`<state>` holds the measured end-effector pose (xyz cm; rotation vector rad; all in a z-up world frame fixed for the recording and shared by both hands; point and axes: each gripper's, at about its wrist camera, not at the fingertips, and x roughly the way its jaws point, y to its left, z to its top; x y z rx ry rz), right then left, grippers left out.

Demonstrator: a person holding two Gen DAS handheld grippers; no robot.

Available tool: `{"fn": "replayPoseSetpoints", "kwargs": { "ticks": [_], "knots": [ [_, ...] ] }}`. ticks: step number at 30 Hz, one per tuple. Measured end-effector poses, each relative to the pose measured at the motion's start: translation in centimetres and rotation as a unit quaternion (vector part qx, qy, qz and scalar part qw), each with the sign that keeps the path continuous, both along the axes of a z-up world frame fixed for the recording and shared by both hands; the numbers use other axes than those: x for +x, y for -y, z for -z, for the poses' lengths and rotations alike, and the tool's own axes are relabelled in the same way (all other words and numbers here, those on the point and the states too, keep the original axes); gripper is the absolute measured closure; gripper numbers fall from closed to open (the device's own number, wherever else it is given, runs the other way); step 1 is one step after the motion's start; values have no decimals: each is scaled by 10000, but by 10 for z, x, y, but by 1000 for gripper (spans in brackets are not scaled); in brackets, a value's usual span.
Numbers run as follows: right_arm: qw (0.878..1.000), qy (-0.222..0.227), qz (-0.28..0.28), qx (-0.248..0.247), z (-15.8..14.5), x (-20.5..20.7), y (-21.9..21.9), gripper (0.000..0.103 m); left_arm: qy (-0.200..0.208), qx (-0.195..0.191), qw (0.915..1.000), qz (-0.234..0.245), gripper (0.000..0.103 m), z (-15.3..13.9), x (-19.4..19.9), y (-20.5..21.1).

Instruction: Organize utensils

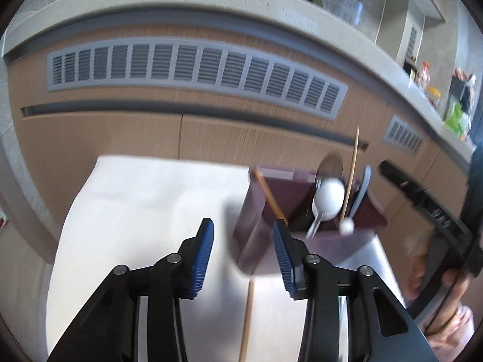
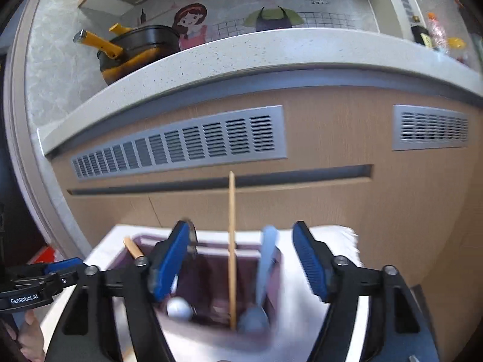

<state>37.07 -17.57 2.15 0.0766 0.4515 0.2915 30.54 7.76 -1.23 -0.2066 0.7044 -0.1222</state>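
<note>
A dark purple utensil holder (image 1: 256,232) stands on a white cloth (image 1: 135,211). It holds a white spoon (image 1: 329,194), a blue spoon (image 1: 362,187), a metal fork and two wooden chopsticks (image 1: 268,196). My left gripper (image 1: 241,224) is open just left of the holder, with nothing between its pads. One loose chopstick (image 1: 247,316) lies on the cloth below it. My right gripper (image 2: 240,227) is open over the holder (image 2: 208,274). An upright chopstick (image 2: 231,241) and the blue spoon (image 2: 267,265) stand between its pads, which touch neither.
Close behind the cloth rises a wooden cabinet front with grey vent grilles (image 2: 181,144) under a speckled countertop (image 2: 241,51). A black pot with yellow handles (image 2: 142,45) and bottles (image 2: 422,33) stand on it. A person's hand (image 1: 452,283) holds the right gripper.
</note>
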Motion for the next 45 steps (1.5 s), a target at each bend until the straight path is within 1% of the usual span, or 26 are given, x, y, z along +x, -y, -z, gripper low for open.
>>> {"fn": "replayPoseSetpoints", "kwargs": {
  "ticks": [1,2,4,7,10,14,16,20,23,25,27,29,30,31,34,38,39,42,43,44,45],
  "knots": [
    [10000,-25,40,-72,0,-8,1,18,-115,34,9999,11,56,3,-3,1],
    [9998,-26,119,-142,0,-17,3,9,-323,92,9994,12,55,11,-9,1],
    [9990,22,321,-314,1,-33,4,0,-606,127,9981,47,54,25,-20,2],
    [9960,-37,484,-749,7,-56,0,0,-936,123,9953,193,54,42,-34,7],
    [9928,-389,406,-1055,20,-71,-6,0,-1199,213,9920,326,53,56,-50,13],
    [9885,-980,13,-1153,49,-82,-13,0,-1392,267,9888,477,46,67,-65,20],
    [9850,-1274,-4,-1164,65,-86,-17,0,-1419,344,9880,508,46,72,-72,22],
    [9795,-1774,69,-948,90,-88,-24,0,-1434,391,9880,430,45,73,-80,20],
    [9731,-2075,147,-986,103,-80,-30,0,-1441,357,9883,337,43,71,-82,14],
    [9671,-2238,245,-1187,111,-72,-37,0,-1444,324,9885,300,43,71,-84,10],
    [9628,-2380,170,-1270,116,-68,-43,0,-1457,278,9886,275,43,72,-84,7],
    [9559,-2721,-83,-1099,123,-60,-45,0,-1475,241,9884,281,43,72,-83,6],
    [9539,-2809,-57,-1055,125,-57,-44,0,-1484,220,9883,287,43,73,-83,6],
    [9548,-2766,17,-1090,125,-57,-45,0,-1495,208,9881,287,43,74,-83,6],
    [9502,-2875,104,-1196,127,-54,-48,0,-1516,218,9878,290,43,75,-81,6],
    [9433,-3050,83,-1308,127,-50,-51,0,-1515,249,9877,309,43,75,-80,8],
    [9442,-2999,67,-1364,127,-52,-52,0,-1519,254,9876,311,43,75,-80,8],
    [9532,-2703,85,-1350,128,-60,-52,1,-1534,266,9873,327,43,75,-80,8],
    [9551,-2638,48,-1346,127,-64,-51,2,-1539,285,9871,334,43,75,-80,9],
    [9558,-2603,-10,-1366,126,-67,-51,9,-1541,297,9870,337,43,75,-80,9],
    [9560,-2576,-113,-1401,124,-70,-51,20,-1538,315,9870,355,43,74,-80,10]
  ]
}}
